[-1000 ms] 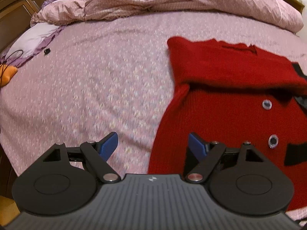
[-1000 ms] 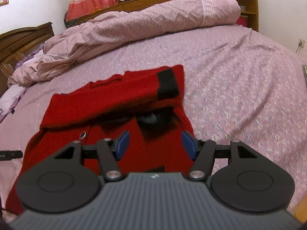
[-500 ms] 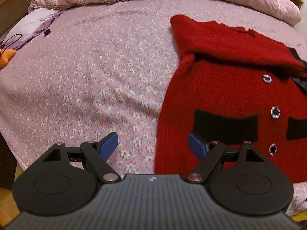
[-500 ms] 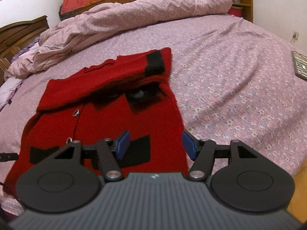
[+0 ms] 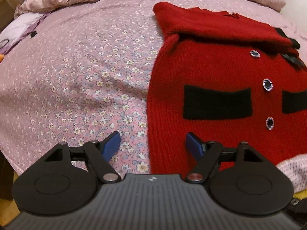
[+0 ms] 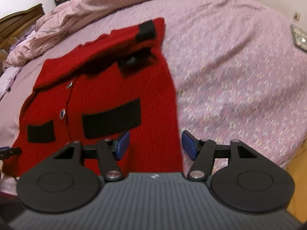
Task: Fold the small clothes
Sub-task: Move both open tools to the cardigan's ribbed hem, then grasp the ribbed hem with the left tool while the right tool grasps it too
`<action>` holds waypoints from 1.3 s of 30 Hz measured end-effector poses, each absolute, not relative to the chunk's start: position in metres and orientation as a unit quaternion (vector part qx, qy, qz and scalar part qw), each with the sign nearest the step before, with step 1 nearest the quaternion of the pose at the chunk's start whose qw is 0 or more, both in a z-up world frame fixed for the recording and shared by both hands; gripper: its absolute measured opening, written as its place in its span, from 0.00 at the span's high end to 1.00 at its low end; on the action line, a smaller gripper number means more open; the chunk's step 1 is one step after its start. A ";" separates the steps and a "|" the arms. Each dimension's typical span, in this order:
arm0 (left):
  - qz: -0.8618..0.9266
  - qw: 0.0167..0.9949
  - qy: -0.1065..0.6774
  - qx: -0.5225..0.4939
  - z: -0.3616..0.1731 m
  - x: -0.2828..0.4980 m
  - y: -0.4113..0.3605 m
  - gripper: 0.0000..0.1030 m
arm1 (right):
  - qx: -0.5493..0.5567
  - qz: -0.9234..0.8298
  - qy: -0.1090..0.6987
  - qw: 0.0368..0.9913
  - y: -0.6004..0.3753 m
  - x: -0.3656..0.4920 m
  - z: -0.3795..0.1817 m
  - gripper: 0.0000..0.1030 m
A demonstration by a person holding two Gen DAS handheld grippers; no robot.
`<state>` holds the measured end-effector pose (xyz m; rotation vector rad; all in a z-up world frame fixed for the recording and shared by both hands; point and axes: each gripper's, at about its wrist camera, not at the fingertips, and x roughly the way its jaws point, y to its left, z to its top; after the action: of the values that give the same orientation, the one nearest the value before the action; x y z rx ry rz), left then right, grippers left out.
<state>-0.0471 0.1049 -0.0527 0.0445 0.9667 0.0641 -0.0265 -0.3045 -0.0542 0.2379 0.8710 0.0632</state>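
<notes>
My left gripper (image 5: 152,144), jaws closing on nothing, and right gripper (image 6: 154,143), half open and empty, hover over the red cardigan (image 5: 220,88) lying flat on the bed (image 5: 86,67). The knit looks soft, floppy and thick; I'd pinch its two near hem corners.

Loads of open floral bedsheet (image 5: 80,72) to the left of the red cardigan (image 5: 211,67), and the same on its other side (image 6: 239,80), so either flank is easy to reach in from. The only real bulk is the rumpled duvet (image 6: 119,5) heaped along the far edge, just past the cardigan's folded-down top. There's also a small dark object (image 5: 33,34) well off to the far left.
</notes>
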 end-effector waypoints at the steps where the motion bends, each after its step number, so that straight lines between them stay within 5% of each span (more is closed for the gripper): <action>1: 0.028 0.885 0.464 0.027 -0.053 -0.049 0.104 0.26 | 0.116 0.034 0.424 0.897 -0.304 -0.027 -0.056 0.39; 10: -0.019 0.888 0.459 0.030 -0.046 -0.057 0.099 0.36 | 0.115 0.062 0.426 0.895 -0.298 -0.033 -0.058 0.38; 39: -0.079 0.869 0.487 -0.035 -0.071 -0.040 0.087 0.36 | 0.177 0.132 0.400 0.889 -0.308 -0.032 -0.064 0.44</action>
<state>-0.0397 0.0872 -0.0712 -0.0742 1.0197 -0.1660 -0.0319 -0.3076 -0.0643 0.3670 0.8312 0.2744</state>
